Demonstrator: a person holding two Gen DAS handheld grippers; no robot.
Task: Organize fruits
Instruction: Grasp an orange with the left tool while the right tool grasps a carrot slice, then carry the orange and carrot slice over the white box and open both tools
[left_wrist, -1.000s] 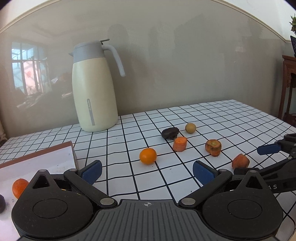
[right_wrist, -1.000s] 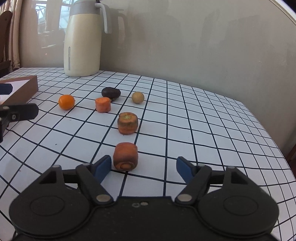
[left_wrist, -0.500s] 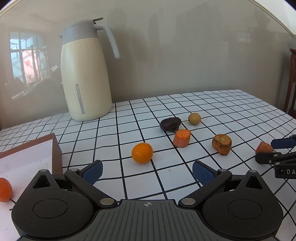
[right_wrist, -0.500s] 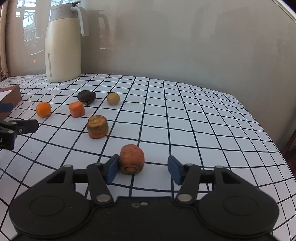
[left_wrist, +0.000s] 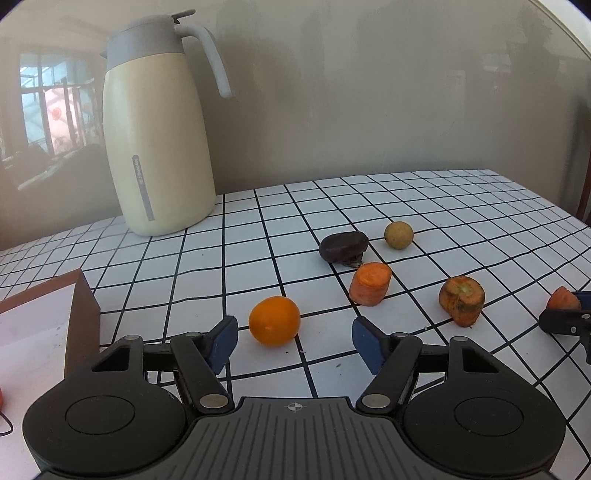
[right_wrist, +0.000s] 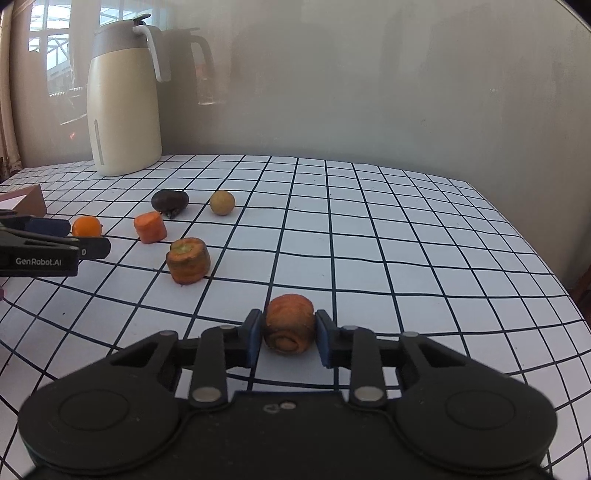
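My right gripper (right_wrist: 288, 338) is shut on a carrot chunk (right_wrist: 289, 323) that rests on the gridded tablecloth; it also shows at the right edge of the left wrist view (left_wrist: 563, 299). My left gripper (left_wrist: 291, 341) is open, with a small orange (left_wrist: 274, 320) between its fingertips, nearer the left one. Farther on lie a carrot piece (left_wrist: 370, 283), a carrot top chunk (left_wrist: 462, 300), a dark fruit (left_wrist: 343, 246) and a small yellow-brown round fruit (left_wrist: 398, 235). The same pieces show in the right wrist view, with the orange (right_wrist: 86, 226) at the left.
A cream thermos jug (left_wrist: 157, 147) stands at the back left by the wall. A brown-edged box (left_wrist: 44, 332) sits at the left, next to my left gripper. The table's right edge (right_wrist: 535, 236) falls away at the right.
My right gripper has closed from open onto the carrot chunk. My left gripper has moved forward until the orange lies between its open fingers.
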